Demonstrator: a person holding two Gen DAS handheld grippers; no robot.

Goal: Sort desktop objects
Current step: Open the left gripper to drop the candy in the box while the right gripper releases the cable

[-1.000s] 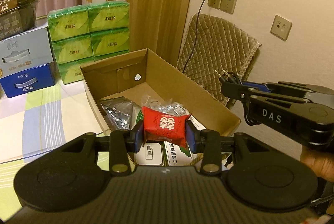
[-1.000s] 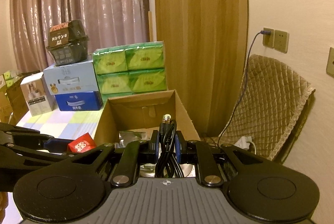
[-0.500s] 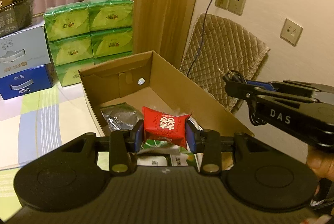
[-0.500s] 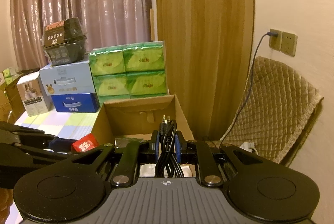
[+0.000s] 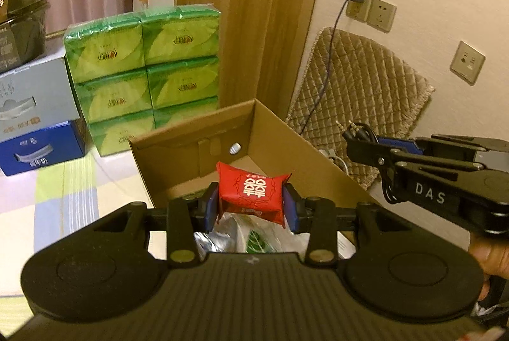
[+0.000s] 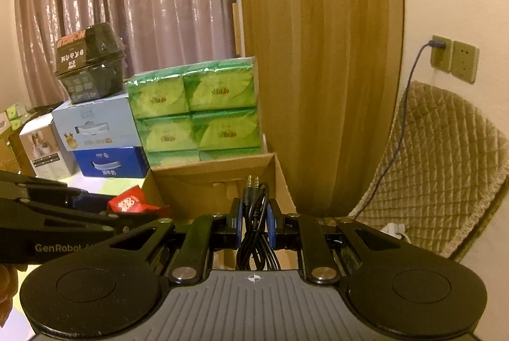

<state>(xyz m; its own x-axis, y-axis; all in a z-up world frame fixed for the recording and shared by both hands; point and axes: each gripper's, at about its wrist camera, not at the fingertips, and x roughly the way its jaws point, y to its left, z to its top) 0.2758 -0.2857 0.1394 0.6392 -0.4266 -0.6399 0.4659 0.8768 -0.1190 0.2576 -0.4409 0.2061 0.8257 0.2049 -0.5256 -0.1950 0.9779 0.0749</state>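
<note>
A small red foil packet with white characters (image 5: pixel 251 194) is clamped between the blue pads of the left gripper (image 5: pixel 251 207), above the open brown cardboard box (image 5: pixel 280 137). A coiled black audio cable (image 6: pixel 254 213) is pinched in the right gripper (image 6: pixel 253 221), just before the box's rim.
</note>
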